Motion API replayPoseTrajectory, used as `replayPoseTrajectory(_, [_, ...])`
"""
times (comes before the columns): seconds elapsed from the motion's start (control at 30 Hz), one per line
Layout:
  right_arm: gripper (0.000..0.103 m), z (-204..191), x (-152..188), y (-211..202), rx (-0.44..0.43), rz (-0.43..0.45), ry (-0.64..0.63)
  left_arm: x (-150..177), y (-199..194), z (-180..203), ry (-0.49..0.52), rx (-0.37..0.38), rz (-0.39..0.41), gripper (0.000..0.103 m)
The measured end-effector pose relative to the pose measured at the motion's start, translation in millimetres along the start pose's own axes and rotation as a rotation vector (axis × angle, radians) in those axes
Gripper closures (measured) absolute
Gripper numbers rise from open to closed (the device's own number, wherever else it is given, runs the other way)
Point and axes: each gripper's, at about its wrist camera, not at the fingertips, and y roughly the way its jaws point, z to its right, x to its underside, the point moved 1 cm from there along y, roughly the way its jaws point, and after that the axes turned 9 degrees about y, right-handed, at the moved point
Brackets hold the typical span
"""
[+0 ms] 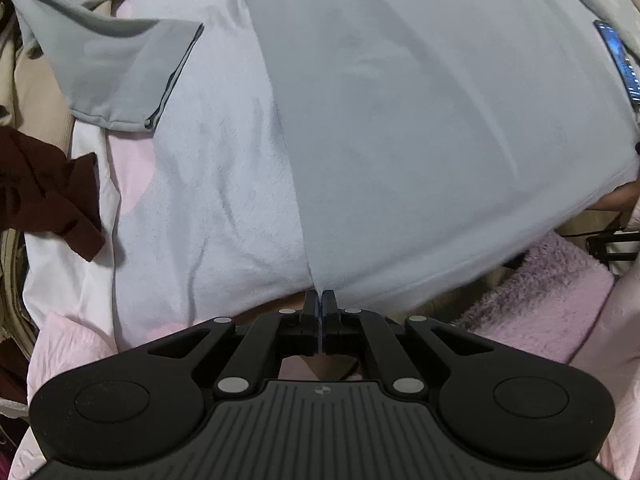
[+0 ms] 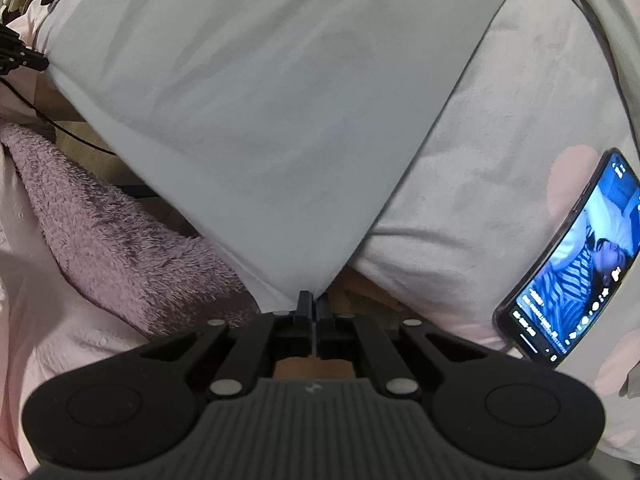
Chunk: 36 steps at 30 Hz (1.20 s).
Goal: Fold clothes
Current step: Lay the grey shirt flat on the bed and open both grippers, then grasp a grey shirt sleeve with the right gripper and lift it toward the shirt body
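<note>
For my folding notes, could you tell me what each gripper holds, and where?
Both hold the grey T-shirt at its bottom hem: left gripper and right gripper each pinch a hem corner.

Wrist views, close, downward (shared shirt)

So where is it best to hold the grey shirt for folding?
By its two bottom corners, from above. The left gripper and right gripper already pinch one each, so the grey shirt hangs stretched. The sleeve lies loose, a poorer hold.
</note>
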Motion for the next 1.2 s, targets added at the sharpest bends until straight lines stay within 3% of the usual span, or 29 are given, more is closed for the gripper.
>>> replayPoseTrajectory(0.2, [0.087,4,0,-10,-0.009,0.042,0.038,-4,-2,-8,-0.043,0.046,0.015,0.102])
replayPoseTrajectory(0.37, [0.081,31,-7,-42,0.008,0.181,0.129,-12,-16,-14,-0.077,0.059,0.089,0.099])
replayPoseTrajectory(0.63, [0.071,129,4,-97,0.118,0.422,0.457,-38,-42,-26,-0.114,0.049,0.24,0.088])
replayPoseTrajectory(0.87, [0.07,229,51,-126,0.202,0.581,0.802,-77,-46,-19,-0.087,0.034,0.272,0.086])
replayPoseTrajectory(1.2, [0.067,321,97,-96,0.273,0.605,1.107,-124,-46,3,-0.027,0.025,0.28,0.086])
